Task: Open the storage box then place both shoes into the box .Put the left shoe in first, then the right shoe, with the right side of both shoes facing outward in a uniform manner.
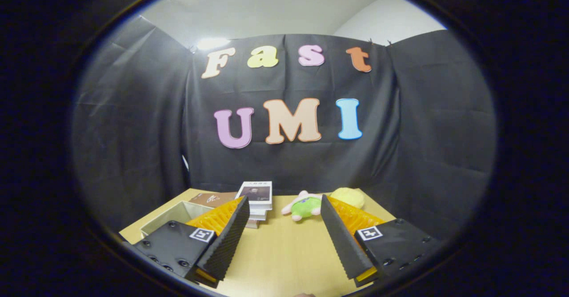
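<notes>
My gripper (284, 208) stands open above the wooden table (280, 252), its two fingers spread wide with nothing between them. Left of the left finger, an open white box (171, 217) sits on the table, partly hidden behind that finger. I see no shoes here.
Just beyond the left fingertip lies a stack of books (255, 199), with a brown book (213, 198) flat to its left. Beyond the fingers at the back rest a green and white plush toy (304, 206) and a yellow plush (349, 196). Black cloth walls close off the table's back and sides.
</notes>
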A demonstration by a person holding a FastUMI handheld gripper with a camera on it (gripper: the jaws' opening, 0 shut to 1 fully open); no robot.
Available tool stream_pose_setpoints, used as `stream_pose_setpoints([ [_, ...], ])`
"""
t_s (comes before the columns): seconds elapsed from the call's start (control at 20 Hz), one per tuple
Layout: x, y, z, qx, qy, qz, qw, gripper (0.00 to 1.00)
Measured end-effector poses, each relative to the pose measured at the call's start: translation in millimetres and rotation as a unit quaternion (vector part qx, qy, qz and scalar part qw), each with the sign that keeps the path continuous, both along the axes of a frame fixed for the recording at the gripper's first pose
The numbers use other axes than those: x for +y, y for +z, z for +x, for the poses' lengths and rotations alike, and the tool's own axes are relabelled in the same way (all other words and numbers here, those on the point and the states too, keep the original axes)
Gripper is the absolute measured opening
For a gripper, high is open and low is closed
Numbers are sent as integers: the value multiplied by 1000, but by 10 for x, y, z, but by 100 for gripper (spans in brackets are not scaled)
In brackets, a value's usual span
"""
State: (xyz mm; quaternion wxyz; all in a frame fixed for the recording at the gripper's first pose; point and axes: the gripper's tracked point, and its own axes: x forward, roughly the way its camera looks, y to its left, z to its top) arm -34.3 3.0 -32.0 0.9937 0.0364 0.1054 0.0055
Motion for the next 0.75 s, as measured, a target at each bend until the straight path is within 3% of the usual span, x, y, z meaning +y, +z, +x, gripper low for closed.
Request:
stream_pose_setpoints([
  [0.3,-443,102,-83,-21,-4,-4,1000,100],
  [0.75,-556,194,-24,-33,9,-2,999,100],
])
